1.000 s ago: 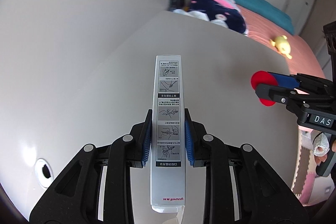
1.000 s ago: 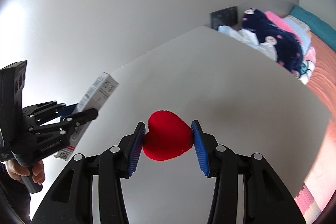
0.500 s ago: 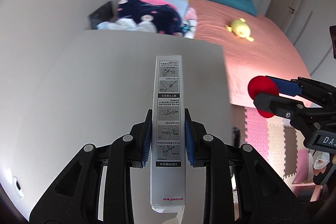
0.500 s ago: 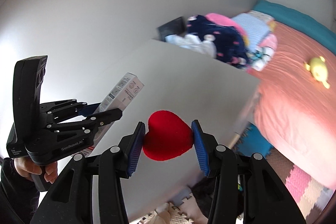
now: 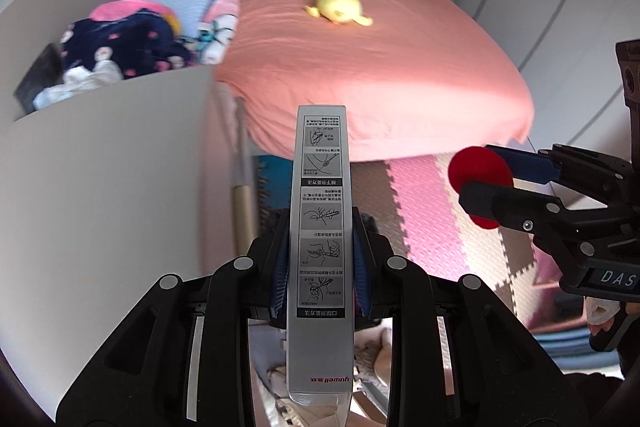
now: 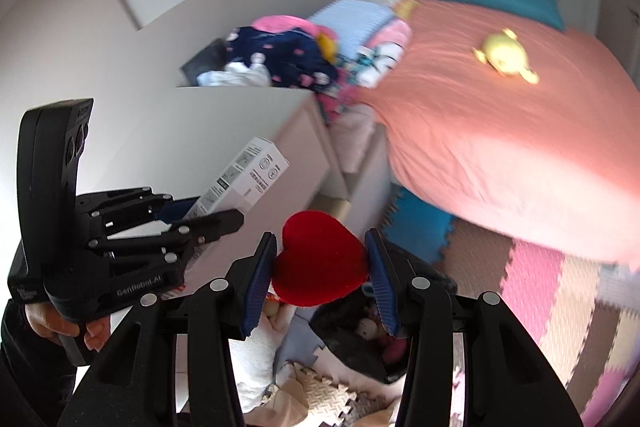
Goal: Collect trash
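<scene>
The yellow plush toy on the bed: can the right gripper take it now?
Probably not: the right gripper is already shut on the red heart-shaped cushion, and the yellow plush toy lies far up the bed.

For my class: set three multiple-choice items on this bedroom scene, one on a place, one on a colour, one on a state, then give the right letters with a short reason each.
1. Where does the yellow plush toy lie?
A. on the bed
B. on the floor mats
C. on the white cabinet

2. What colour is the heart between the right gripper pads?
A. blue
B. red
C. green

3. How is the long printed box held?
A. lying loose on the floor
B. resting on the bed
C. clamped in the left gripper

Answers:
1 A, the toy sits on the salmon bedsheet.
2 B, the heart is plainly red.
3 C, both blue pads press on the box sides.
</scene>
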